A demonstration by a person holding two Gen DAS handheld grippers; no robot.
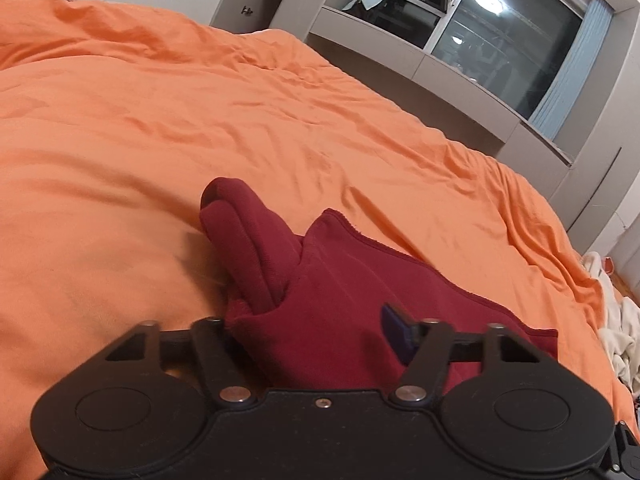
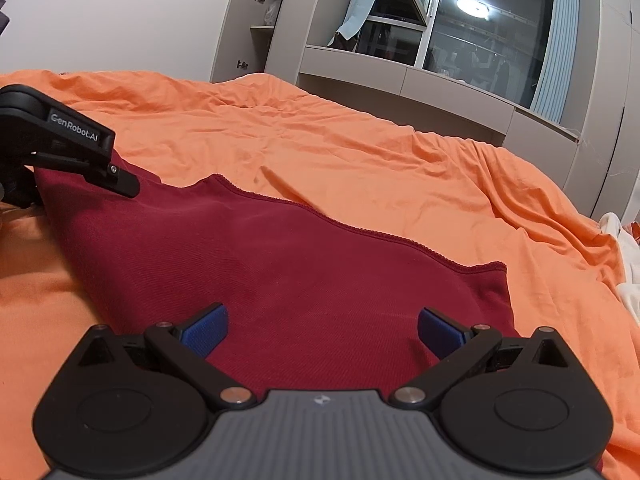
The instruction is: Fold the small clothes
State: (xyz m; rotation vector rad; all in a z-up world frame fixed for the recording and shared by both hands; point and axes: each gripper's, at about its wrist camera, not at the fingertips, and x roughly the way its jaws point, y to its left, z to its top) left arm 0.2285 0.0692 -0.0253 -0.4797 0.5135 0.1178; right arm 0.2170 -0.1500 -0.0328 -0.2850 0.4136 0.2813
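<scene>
Both claws low over the red garment (image 2: pixel 280 264); right claw (image 2: pixel 322 332) spread.

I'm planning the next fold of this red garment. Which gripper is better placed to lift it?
Probably left: the left gripper has bunched red garment between its fingers; the right gripper hovers open over flat cloth.
</scene>
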